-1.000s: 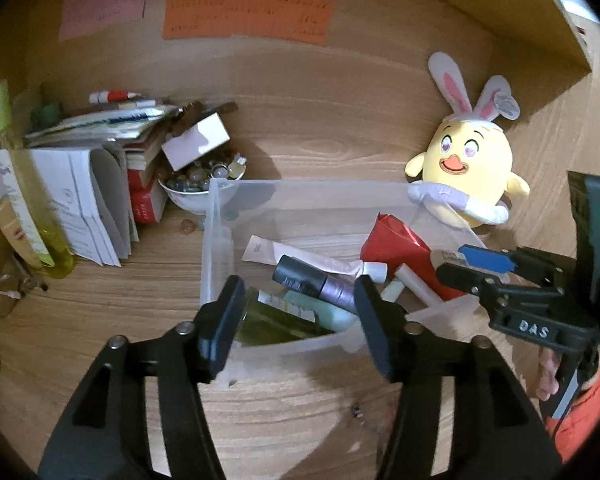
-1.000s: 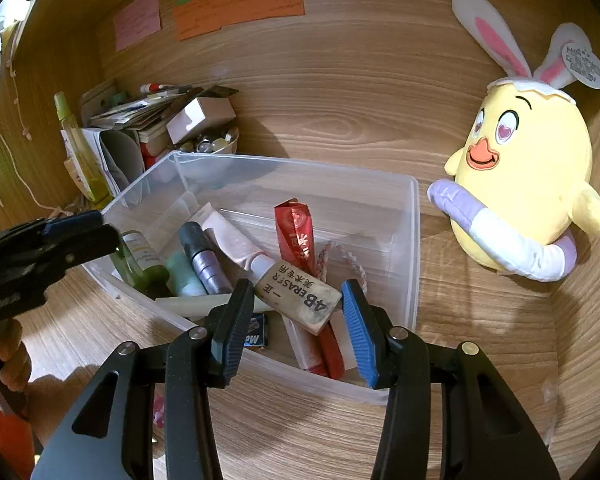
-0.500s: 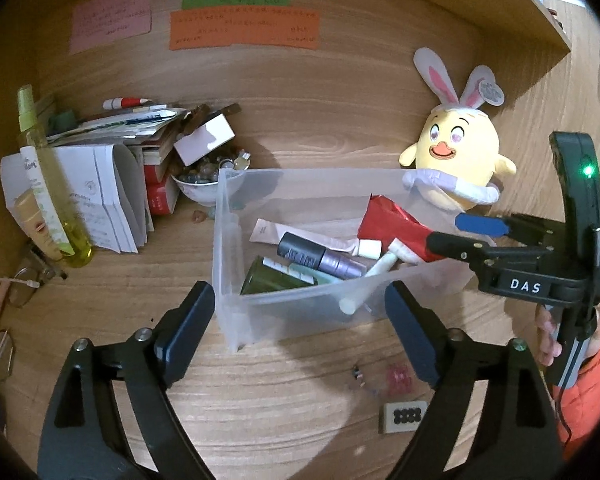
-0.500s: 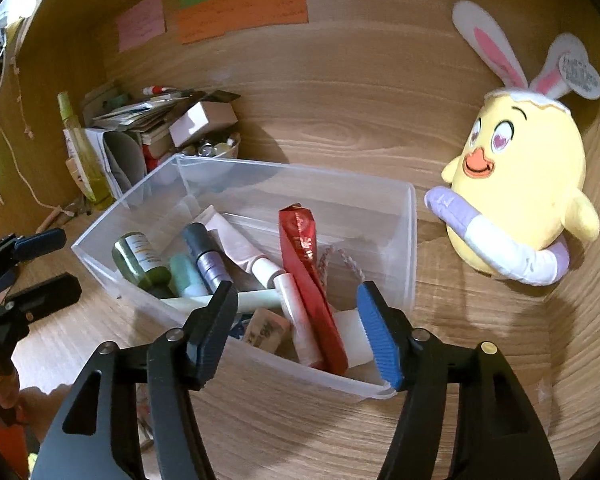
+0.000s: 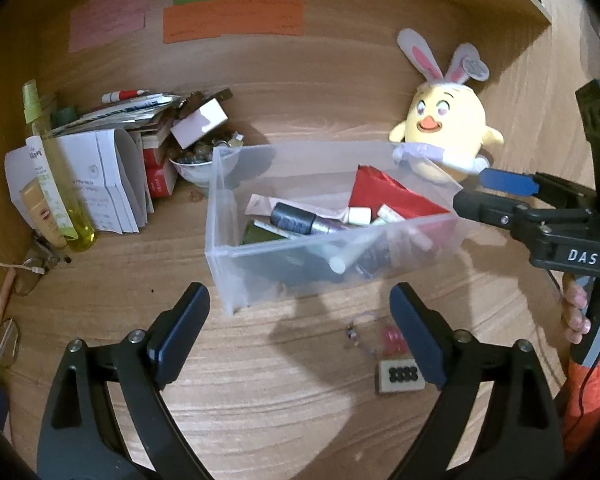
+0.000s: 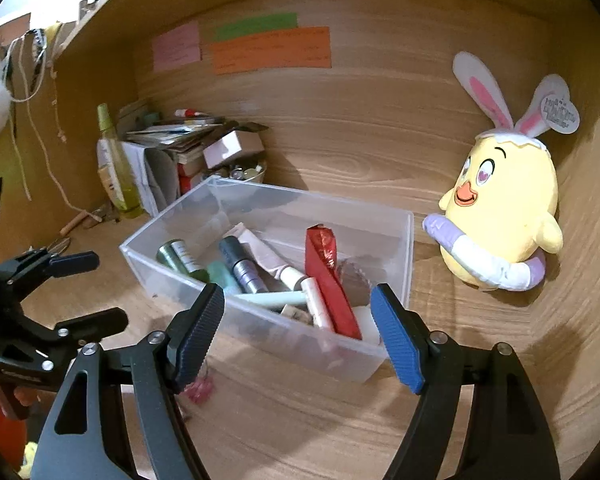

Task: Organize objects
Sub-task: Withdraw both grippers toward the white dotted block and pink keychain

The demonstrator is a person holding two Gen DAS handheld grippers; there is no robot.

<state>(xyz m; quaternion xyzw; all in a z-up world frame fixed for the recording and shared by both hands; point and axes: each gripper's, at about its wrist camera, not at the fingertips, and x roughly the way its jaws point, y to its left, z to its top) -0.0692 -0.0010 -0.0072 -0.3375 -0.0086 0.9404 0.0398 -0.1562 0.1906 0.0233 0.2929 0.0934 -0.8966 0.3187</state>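
- spray bottle [image 5: 56, 184] standing upright at far left, beside paper stack [image 5: 112, 160]
- left gripper [image 5: 300, 328] hovering over bare desk [image 5: 260, 400], jaws wide and opening, nothing between them
- clear bin [image 5: 236, 256] sitting mid-desk, holding tubes, dark bottle [image 5: 296, 220], red packet [image 5: 384, 194]
- small eraser block [image 5: 400, 376] lying on desk in front of bin, outside it
- right gripper [image 6: 300, 336] hanging over bin's near wall, jaws opening, gripping nothing
- chick plush [image 6: 504, 216] sitting right of bin
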